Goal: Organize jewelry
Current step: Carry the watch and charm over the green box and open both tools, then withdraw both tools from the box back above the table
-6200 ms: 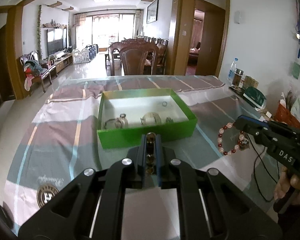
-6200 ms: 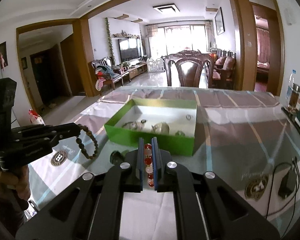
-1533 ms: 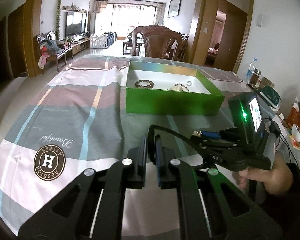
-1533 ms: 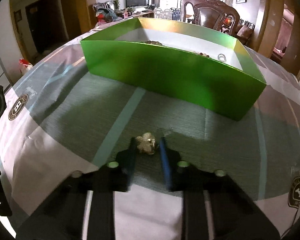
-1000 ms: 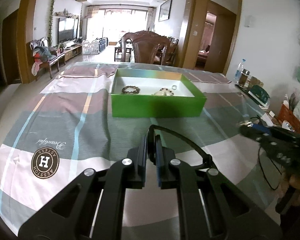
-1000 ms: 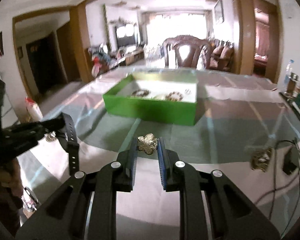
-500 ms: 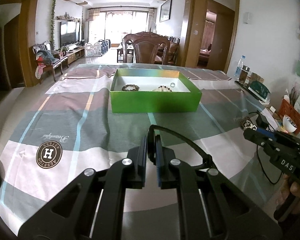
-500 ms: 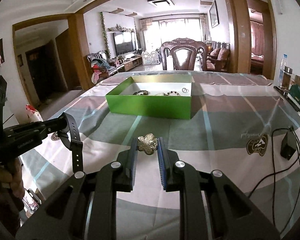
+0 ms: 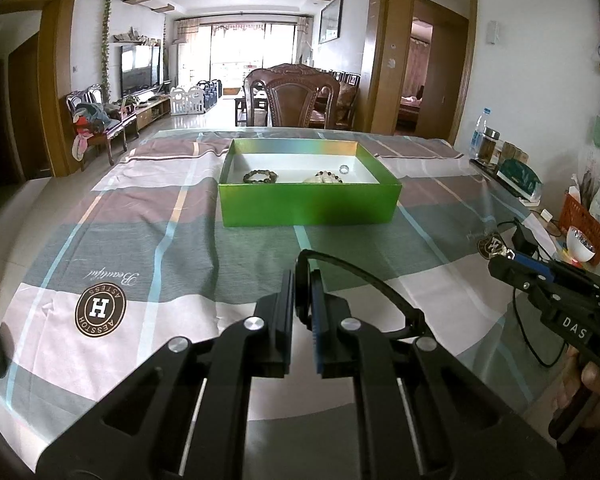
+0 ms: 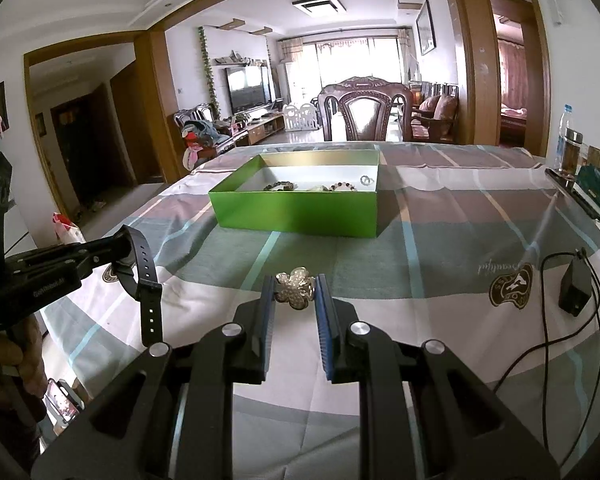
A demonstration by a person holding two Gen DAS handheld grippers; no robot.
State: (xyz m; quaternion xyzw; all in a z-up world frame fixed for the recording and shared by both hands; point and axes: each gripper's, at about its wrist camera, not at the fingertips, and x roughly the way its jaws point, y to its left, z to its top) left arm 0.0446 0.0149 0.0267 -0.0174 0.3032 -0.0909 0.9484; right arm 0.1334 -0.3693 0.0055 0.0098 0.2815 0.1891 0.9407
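Both hand-held grippers loaded, level, short of the green box (image 9: 310, 208).
Left hand-held gripper (image 9: 303, 300) clamps a black watch (image 10: 140, 264); right hand-held gripper (image 10: 295, 292) clamps a silver flower brooch (image 10: 295, 283), above the desk (image 10: 440, 280).

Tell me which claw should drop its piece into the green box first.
Probably the right claw: its silver flower brooch faces the open green cardboard box squarely. The left claw grips a black watch strap that dangles.

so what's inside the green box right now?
In the green box: a dark bead bracelet, a second beaded bracelet on something pale, and a ring. The near wall hides the front floor strip.
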